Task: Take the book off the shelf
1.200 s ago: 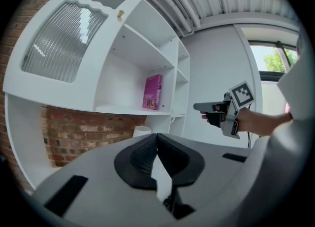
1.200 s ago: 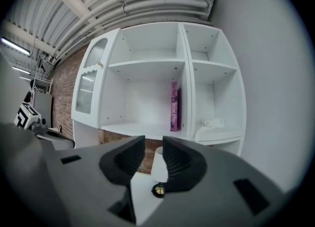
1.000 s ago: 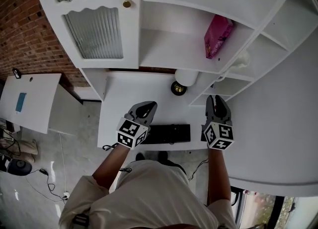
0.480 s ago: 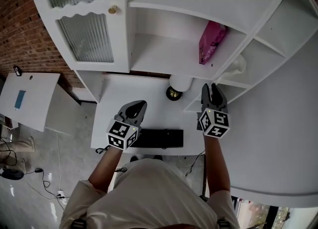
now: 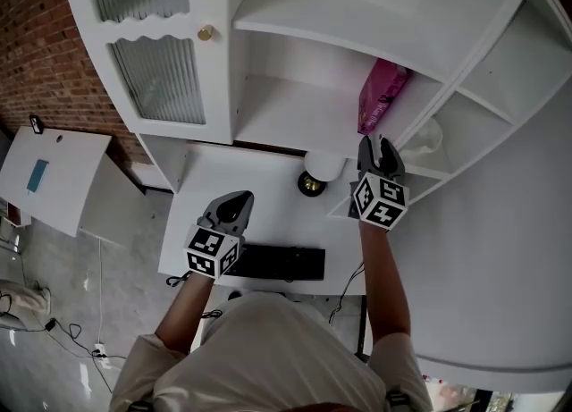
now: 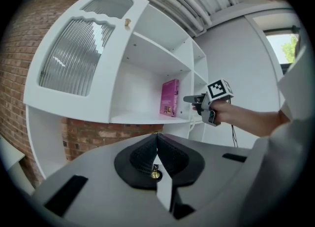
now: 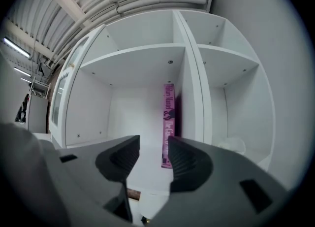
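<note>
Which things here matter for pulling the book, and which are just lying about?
For the job: pink book, upright on the shelf; right gripper, jaws opening, nothing between them yet.
Lying about: keyboard; white globe lamp; ribbed cabinet door; left gripper, jaws shut, empty.

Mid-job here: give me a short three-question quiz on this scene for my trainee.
1. Fill in: the left gripper's jaws are ___.
2. True or false: the pink book stands upright on the shelf.
3. Which gripper is nearer the book? A) left gripper B) right gripper
Key: 1 shut. 2 true. 3 B; its jaws are opening, with nothing between them yet.
</note>
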`<action>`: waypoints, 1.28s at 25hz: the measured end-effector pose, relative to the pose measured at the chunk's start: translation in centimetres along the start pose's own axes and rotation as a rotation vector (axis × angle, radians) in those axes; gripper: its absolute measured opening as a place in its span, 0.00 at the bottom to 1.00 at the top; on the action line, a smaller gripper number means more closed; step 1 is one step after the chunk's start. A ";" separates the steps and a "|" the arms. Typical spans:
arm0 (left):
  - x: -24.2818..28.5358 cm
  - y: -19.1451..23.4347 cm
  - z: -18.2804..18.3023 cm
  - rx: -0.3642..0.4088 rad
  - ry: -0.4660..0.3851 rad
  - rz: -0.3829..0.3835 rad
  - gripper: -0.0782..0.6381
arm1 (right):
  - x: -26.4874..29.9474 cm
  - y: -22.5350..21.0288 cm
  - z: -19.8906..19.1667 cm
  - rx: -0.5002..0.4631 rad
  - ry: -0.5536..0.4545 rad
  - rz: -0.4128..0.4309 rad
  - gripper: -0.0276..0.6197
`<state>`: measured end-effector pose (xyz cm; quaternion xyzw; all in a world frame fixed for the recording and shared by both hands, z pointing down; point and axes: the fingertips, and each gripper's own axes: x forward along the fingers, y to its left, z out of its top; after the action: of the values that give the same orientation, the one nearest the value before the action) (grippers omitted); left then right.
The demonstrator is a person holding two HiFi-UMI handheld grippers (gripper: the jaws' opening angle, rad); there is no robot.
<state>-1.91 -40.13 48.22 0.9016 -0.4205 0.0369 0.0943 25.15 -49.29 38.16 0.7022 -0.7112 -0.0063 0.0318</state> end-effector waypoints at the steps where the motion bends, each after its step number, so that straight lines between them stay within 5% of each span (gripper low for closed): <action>1: 0.0 0.1 0.0 -0.002 0.000 0.005 0.10 | 0.4 -0.1 0.2 0.006 0.001 -0.004 0.30; 10: 0.2 0.7 -0.1 -0.028 -0.001 0.022 0.10 | 4.1 -1.4 0.8 0.082 0.045 -0.066 0.30; 24: 0.3 2.1 -1.1 -0.082 -0.010 0.030 0.10 | 8.2 -2.8 1.1 0.068 0.074 -0.260 0.30; 32: 0.3 3.2 -1.6 -0.093 0.003 0.031 0.10 | 10.0 -3.6 0.7 0.079 0.096 -0.298 0.32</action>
<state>-4.10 -42.02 50.29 0.8896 -0.4355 0.0202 0.1359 28.59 -59.40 37.61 0.8002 -0.5964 0.0507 0.0369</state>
